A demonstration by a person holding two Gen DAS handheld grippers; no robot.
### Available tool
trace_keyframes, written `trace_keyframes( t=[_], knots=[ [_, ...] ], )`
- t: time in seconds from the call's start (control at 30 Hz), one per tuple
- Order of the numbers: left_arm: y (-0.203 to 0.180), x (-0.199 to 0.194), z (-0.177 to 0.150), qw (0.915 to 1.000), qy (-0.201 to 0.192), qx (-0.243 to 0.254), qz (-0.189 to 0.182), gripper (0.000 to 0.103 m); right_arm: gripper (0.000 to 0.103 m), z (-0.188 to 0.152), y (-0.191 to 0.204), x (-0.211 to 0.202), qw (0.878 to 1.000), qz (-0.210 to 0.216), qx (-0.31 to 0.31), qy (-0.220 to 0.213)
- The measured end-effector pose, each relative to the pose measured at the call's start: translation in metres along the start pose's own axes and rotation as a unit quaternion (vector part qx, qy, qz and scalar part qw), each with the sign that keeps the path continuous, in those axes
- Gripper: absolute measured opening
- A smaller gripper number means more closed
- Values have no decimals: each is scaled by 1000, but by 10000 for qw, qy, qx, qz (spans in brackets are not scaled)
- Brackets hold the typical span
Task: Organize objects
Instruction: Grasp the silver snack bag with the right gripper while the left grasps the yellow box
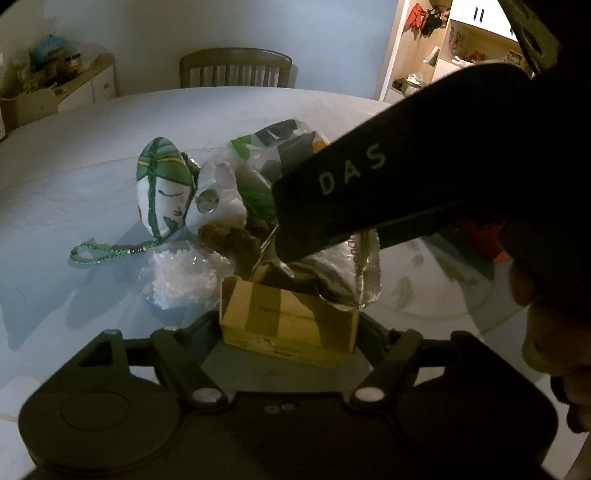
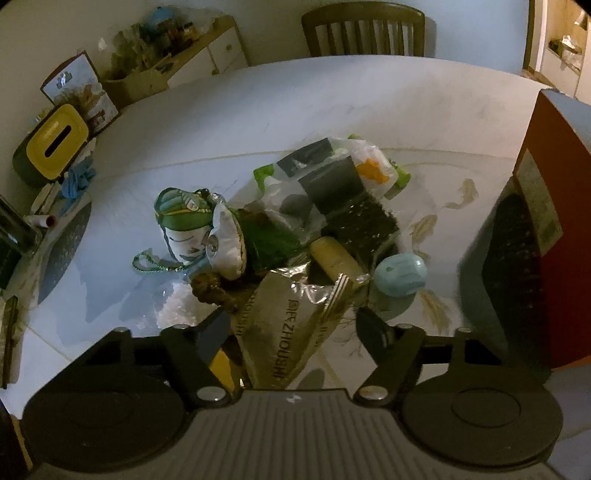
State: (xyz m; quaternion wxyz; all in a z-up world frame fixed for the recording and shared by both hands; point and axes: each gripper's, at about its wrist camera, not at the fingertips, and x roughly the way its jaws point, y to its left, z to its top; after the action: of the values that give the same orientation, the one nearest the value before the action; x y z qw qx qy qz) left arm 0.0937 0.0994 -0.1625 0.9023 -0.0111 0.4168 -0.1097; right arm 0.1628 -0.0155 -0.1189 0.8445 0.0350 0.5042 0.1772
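Clutter pile on pale round table, wooden chair behind

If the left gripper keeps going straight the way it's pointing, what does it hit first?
Most likely the yellow-brown cardboard box, which sits between the left gripper fingers already; depth is hard to judge, and contact isn't clear.

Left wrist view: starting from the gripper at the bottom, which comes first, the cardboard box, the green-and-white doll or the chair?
1. Cardboard box: between the left gripper's fingers.
2. Green-and-white doll: mid-table, left.
3. Chair: behind the table's far edge.
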Motion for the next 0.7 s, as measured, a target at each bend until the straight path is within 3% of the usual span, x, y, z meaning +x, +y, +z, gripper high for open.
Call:
trace_keyframes(
  t=[0.37,0.7],
  knots=[
    [3,0,2,9998,99,-45,-182,72,45,-1,0,0,9999,-93,135,-6],
    [-2,-21,14,9981,-99,65,-599,72,41,0,-2,-26,9995,-193,91,-215]
  ],
)
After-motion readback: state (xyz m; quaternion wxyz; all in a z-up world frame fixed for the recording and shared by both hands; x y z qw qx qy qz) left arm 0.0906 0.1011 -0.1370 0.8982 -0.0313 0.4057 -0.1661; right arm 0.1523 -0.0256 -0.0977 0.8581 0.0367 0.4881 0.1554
